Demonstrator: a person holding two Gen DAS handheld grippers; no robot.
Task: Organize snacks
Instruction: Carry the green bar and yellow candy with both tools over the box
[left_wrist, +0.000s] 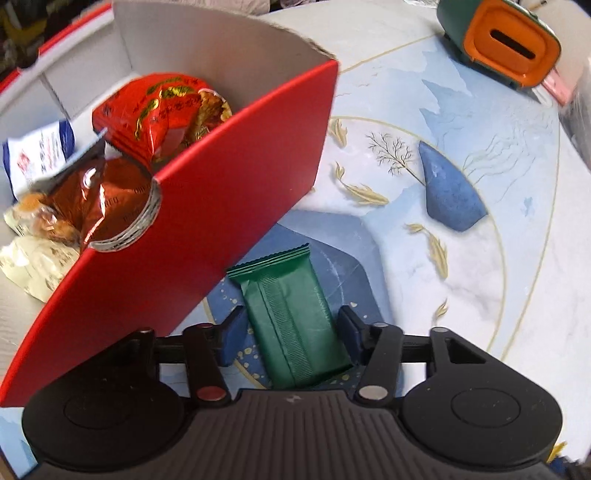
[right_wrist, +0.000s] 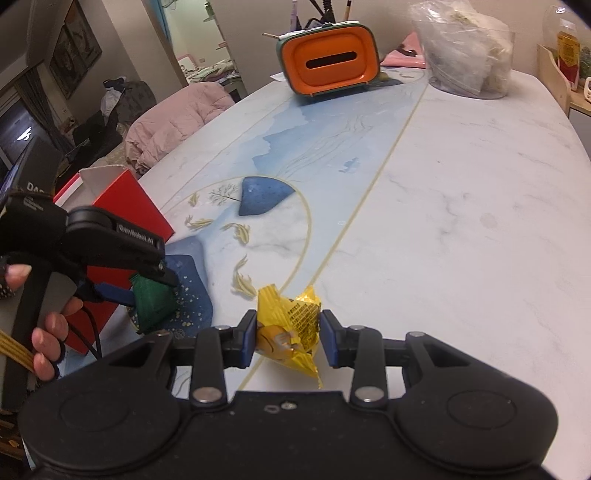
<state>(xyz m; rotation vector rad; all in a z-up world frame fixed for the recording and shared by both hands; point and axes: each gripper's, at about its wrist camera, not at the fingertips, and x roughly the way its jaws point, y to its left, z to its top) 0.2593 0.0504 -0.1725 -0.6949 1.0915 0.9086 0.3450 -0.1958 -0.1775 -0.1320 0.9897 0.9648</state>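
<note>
A green snack bar (left_wrist: 291, 317) lies between my left gripper's (left_wrist: 291, 332) blue pads (left_wrist: 232, 336); the jaws stand around it with small gaps, so they look open. Beside it on the left stands a red cardboard box (left_wrist: 207, 221) holding several snack packets, among them a red one (left_wrist: 162, 110). My right gripper (right_wrist: 290, 338) has a yellow snack packet (right_wrist: 291, 325) between its pads (right_wrist: 250, 338), close to both but with a gap on the right. The right wrist view also shows the left gripper (right_wrist: 147, 291) over the green bar (right_wrist: 153, 302) by the red box (right_wrist: 129, 210).
An orange and green tissue holder (right_wrist: 328, 62) stands at the table's far end, also in the left wrist view (left_wrist: 509, 48). A clear container with plastic bags (right_wrist: 469, 51) stands at the far right. The table (right_wrist: 461, 221) is marble-patterned with blue artwork. A chair with pink cover (right_wrist: 173, 122) is at the left.
</note>
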